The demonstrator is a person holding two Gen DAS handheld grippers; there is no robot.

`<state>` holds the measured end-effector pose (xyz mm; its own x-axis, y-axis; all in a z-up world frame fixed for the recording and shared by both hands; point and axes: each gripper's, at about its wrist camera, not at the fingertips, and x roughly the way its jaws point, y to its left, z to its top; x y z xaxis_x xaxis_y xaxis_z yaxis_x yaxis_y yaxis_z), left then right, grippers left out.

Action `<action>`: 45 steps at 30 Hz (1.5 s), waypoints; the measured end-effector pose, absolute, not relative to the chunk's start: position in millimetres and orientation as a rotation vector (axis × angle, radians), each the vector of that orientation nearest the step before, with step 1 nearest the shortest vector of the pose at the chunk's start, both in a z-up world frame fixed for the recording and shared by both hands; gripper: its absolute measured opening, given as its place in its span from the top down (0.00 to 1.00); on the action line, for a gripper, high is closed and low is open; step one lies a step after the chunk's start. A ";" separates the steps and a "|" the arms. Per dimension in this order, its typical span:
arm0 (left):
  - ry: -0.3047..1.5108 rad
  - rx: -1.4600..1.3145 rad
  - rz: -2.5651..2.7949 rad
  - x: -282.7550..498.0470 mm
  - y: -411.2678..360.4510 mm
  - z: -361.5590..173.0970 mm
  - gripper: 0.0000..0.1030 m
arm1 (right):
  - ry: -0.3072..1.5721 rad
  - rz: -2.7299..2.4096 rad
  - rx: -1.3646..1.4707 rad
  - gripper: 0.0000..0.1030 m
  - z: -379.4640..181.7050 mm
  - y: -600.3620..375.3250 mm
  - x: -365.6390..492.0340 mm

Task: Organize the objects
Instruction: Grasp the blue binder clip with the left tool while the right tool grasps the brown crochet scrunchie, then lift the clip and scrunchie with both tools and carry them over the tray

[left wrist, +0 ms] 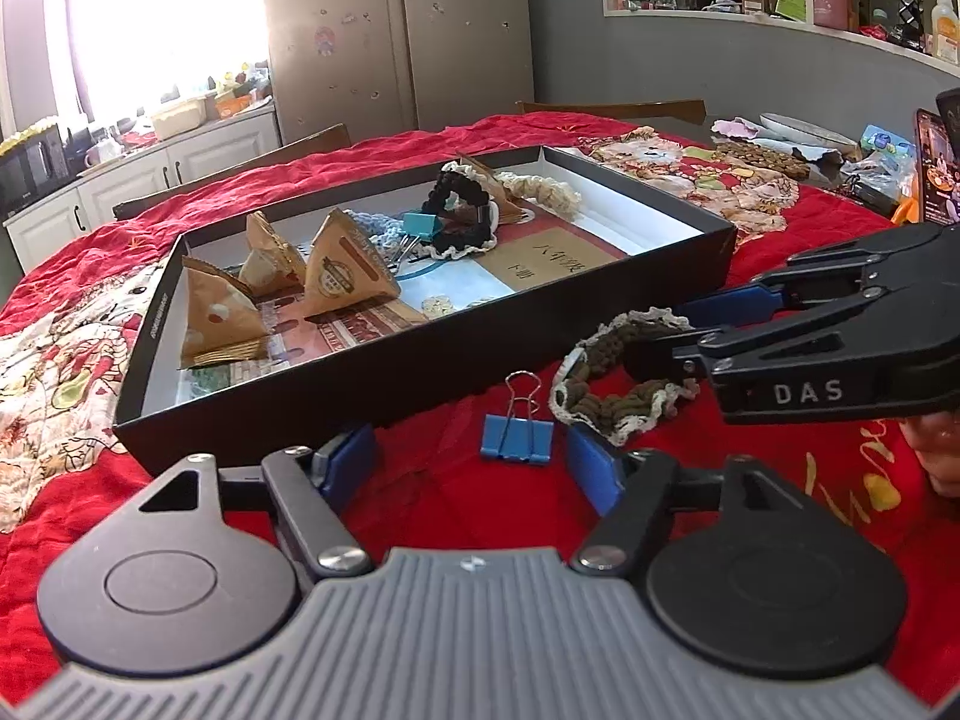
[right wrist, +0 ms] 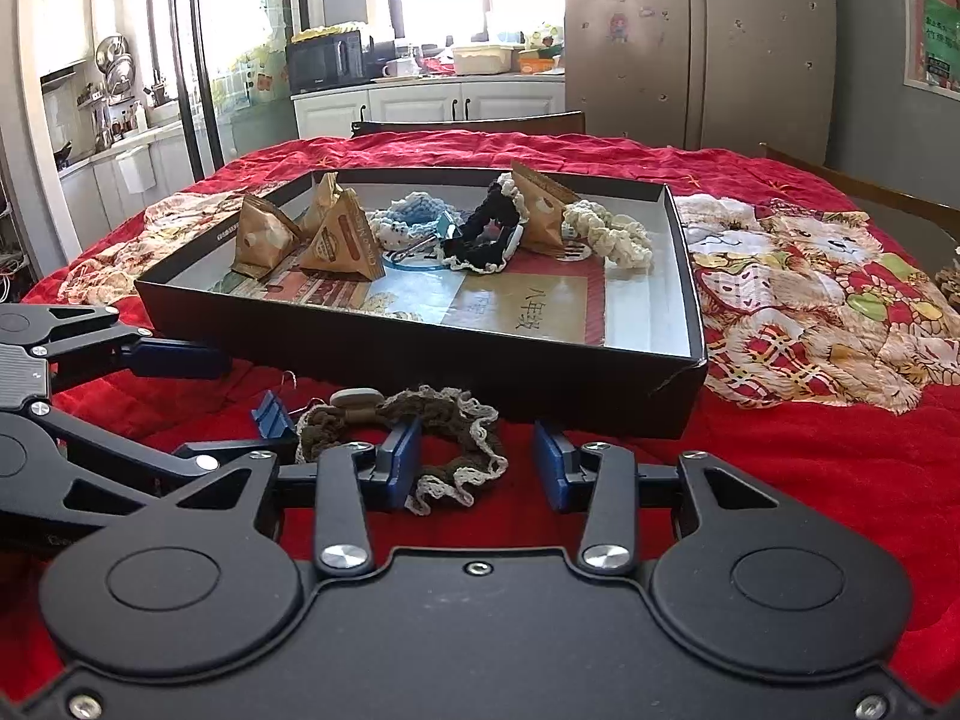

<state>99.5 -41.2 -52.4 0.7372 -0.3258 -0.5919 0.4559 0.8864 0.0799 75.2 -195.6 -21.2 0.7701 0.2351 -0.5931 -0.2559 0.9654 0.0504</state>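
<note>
A blue binder clip [left wrist: 516, 441] lies on the red cloth between the open fingers of my left gripper [left wrist: 471, 468]. A brown crocheted scrunchie with cream trim [left wrist: 612, 384] lies just right of it; it also shows in the right wrist view [right wrist: 444, 438]. My right gripper [right wrist: 480, 462] is open around the scrunchie's right part; it reaches in from the right in the left wrist view [left wrist: 690, 330]. A black shallow box [left wrist: 420, 360] behind holds triangular snack packs [left wrist: 342, 270], scrunchies [left wrist: 462, 210] and a teal clip [left wrist: 420, 225].
The box [right wrist: 384, 354] sits mid-table on a red quilt with cat patches [right wrist: 810, 300]. Clutter and a phone [left wrist: 936, 168] lie at the table's far right. Chairs [right wrist: 474, 120] stand behind the table, with kitchen counters and a fridge beyond.
</note>
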 end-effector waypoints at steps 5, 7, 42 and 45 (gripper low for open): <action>0.616 0.197 -0.436 101.6 -43.1 -53.0 0.32 | 0.646 0.264 -0.038 0.64 -22.9 -195.4 76.9; 0.618 0.190 -0.438 101.9 -44.1 -53.0 0.39 | 0.647 0.262 -0.043 0.66 -23.4 -194.8 77.2; 0.593 0.206 -0.455 85.1 -45.1 -47.3 0.73 | 0.543 0.292 -0.110 0.92 -3.0 -194.4 48.0; 0.581 0.201 -0.451 82.6 -41.4 -43.3 0.73 | 0.522 0.304 -0.117 0.92 4.0 -194.0 42.1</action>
<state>82.6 -41.4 -43.3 0.7423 -0.3531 -0.5695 0.4642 0.8839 0.0569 42.1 -194.0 4.0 0.8232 0.2553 -0.5072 -0.3147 0.9486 -0.0332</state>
